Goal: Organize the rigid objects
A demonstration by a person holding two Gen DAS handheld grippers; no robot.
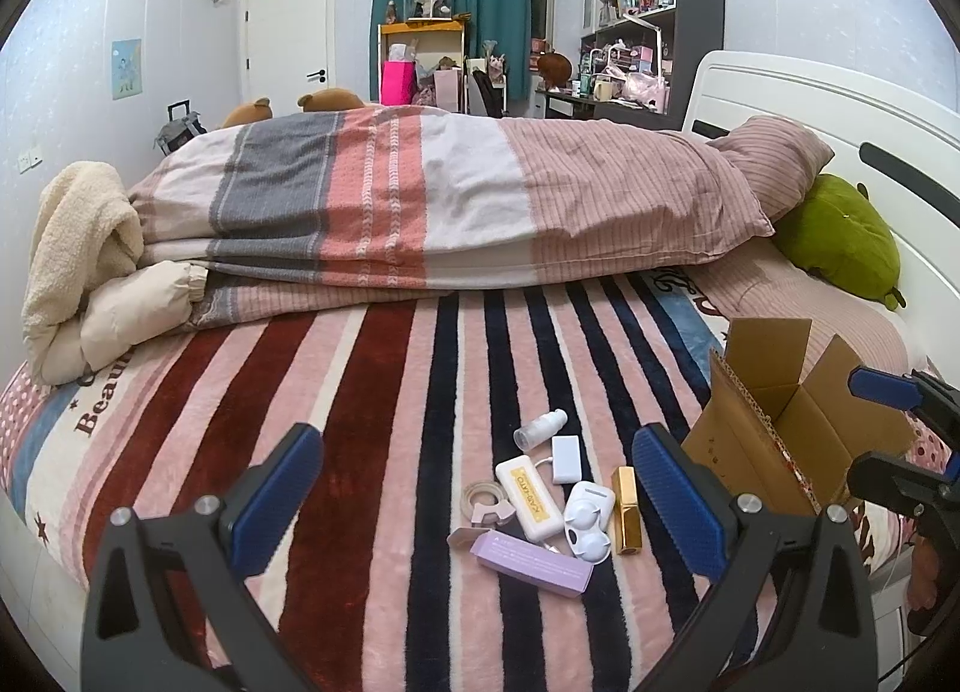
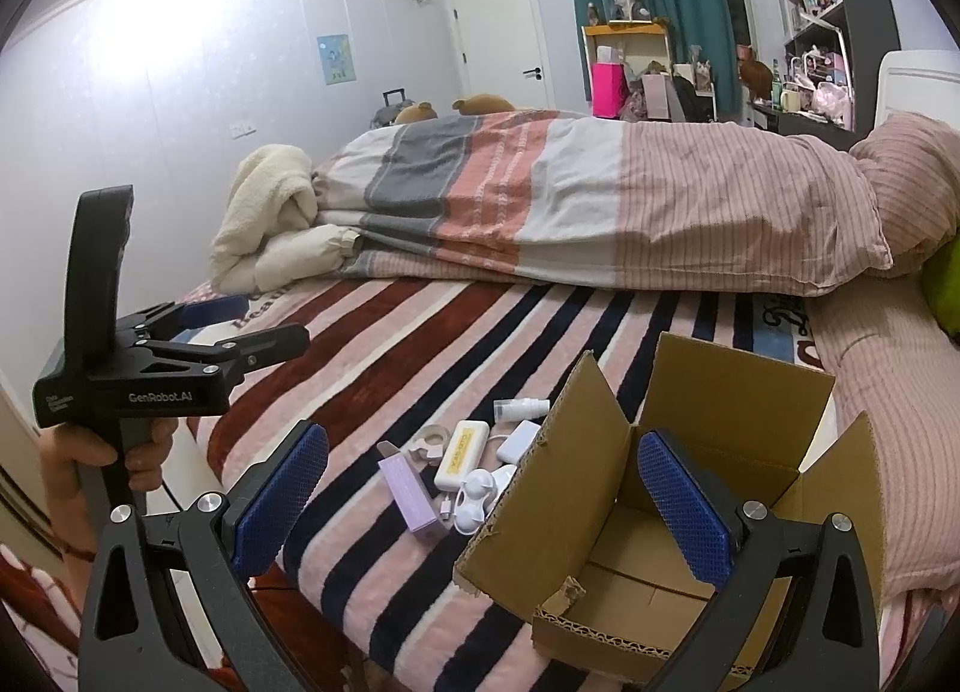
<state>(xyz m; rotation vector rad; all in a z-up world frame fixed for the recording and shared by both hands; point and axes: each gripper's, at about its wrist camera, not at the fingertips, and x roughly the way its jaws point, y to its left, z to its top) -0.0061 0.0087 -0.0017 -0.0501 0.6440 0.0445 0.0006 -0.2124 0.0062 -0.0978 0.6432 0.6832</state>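
Observation:
A cluster of small rigid items lies on the striped blanket (image 1: 384, 392): a purple box (image 1: 531, 563), a white and yellow case (image 1: 528, 497), a gold bar (image 1: 625, 509), a white contact lens case (image 1: 588, 521), a clear bottle (image 1: 540, 428), a white adapter (image 1: 567, 458) and a tape roll (image 1: 483, 500). My left gripper (image 1: 477, 503) is open, hovering over the cluster. An open, empty cardboard box (image 2: 660, 518) stands right of the items. My right gripper (image 2: 483, 497) is open, near the box's left flap. The purple box (image 2: 411, 491) also shows in the right wrist view.
A folded striped quilt (image 1: 420, 200) lies across the bed behind the items. A cream fleece and jacket (image 1: 84, 272) are at the left, a green cushion (image 1: 840, 239) and white headboard (image 1: 840, 110) at the right. The bed edge is close below.

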